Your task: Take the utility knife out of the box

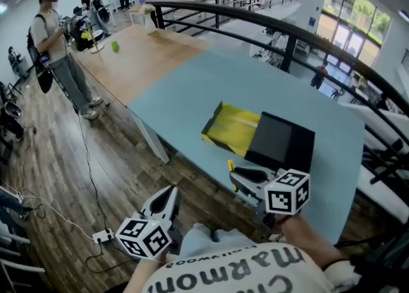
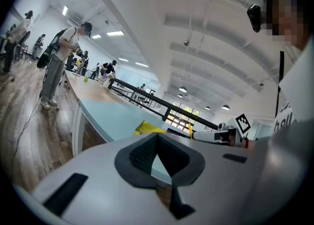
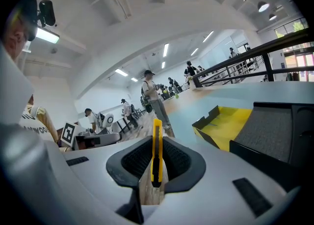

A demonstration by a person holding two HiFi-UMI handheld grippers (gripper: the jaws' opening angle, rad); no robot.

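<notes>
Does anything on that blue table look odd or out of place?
Only the box: its yellow tray is slid partway out of the black sleeve, lying at an angle to the table edge. The utility knife is pinched in the right gripper. Nothing looks spilled or broken.

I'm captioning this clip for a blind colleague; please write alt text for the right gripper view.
The right gripper clamps a yellow utility knife upright between its jaws. Beyond, an open yellow box with a dark tray lies on a pale blue table; people stand far off.
</notes>
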